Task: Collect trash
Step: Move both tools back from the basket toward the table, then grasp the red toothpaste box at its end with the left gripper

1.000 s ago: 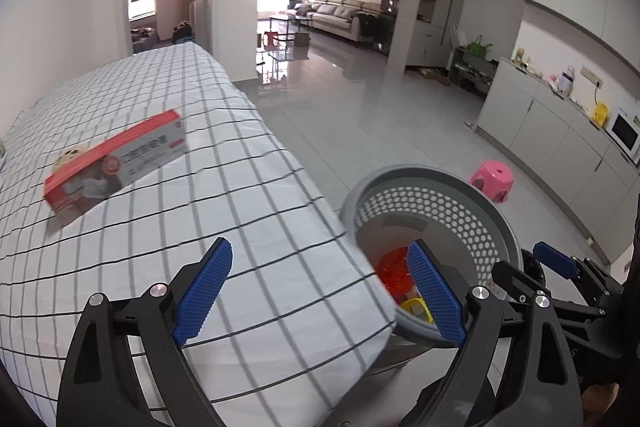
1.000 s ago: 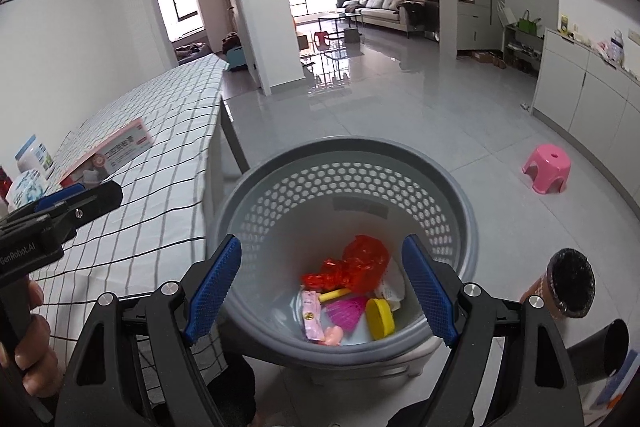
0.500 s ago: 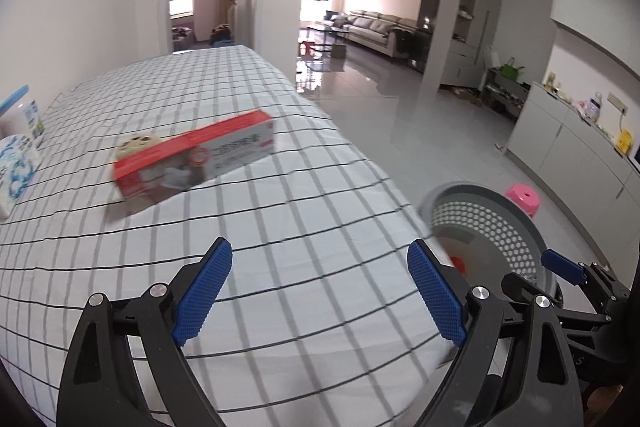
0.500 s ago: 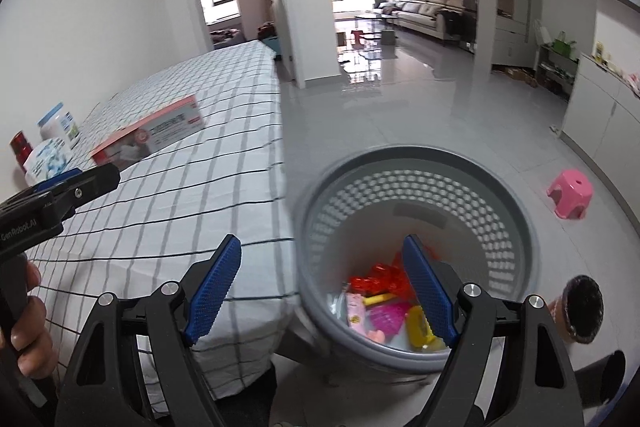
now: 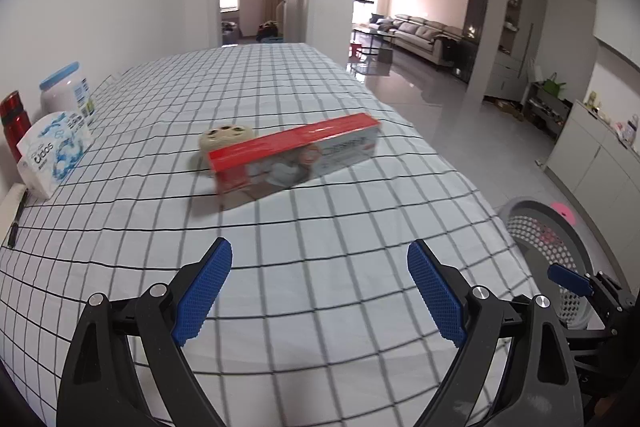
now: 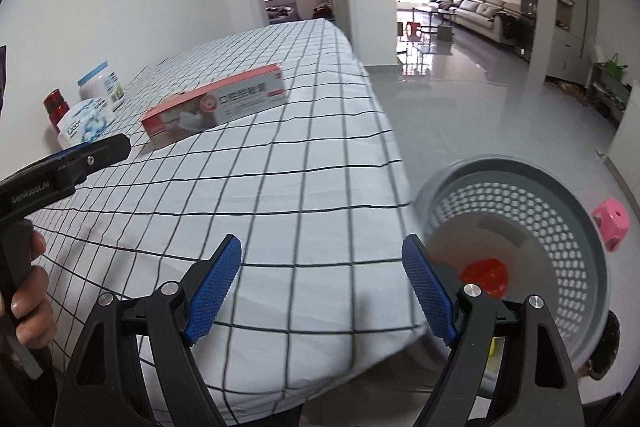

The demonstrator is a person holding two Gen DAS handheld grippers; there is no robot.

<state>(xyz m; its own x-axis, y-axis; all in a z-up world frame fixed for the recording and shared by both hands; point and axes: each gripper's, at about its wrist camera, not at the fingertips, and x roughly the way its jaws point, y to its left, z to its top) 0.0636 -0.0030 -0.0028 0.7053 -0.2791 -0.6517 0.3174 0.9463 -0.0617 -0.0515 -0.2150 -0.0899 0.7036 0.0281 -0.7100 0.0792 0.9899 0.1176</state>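
Note:
A long red-and-white box lies on the checked tablecloth, with a round cookie-like item right behind it. The box also shows in the right wrist view. My left gripper is open and empty, low over the table in front of the box. My right gripper is open and empty over the table's right edge. The grey perforated trash basket stands on the floor to the right and holds red trash. The basket also shows in the left wrist view.
A tissue pack, a white jar with a blue lid and a red bottle stand at the table's left by the wall. A pink stool sits on the floor beyond the basket. The left gripper's body is at the left.
Both grippers have swung left, away from the basket and toward the table. The box now sits ahead of the left gripper. Both jaws have stayed open.

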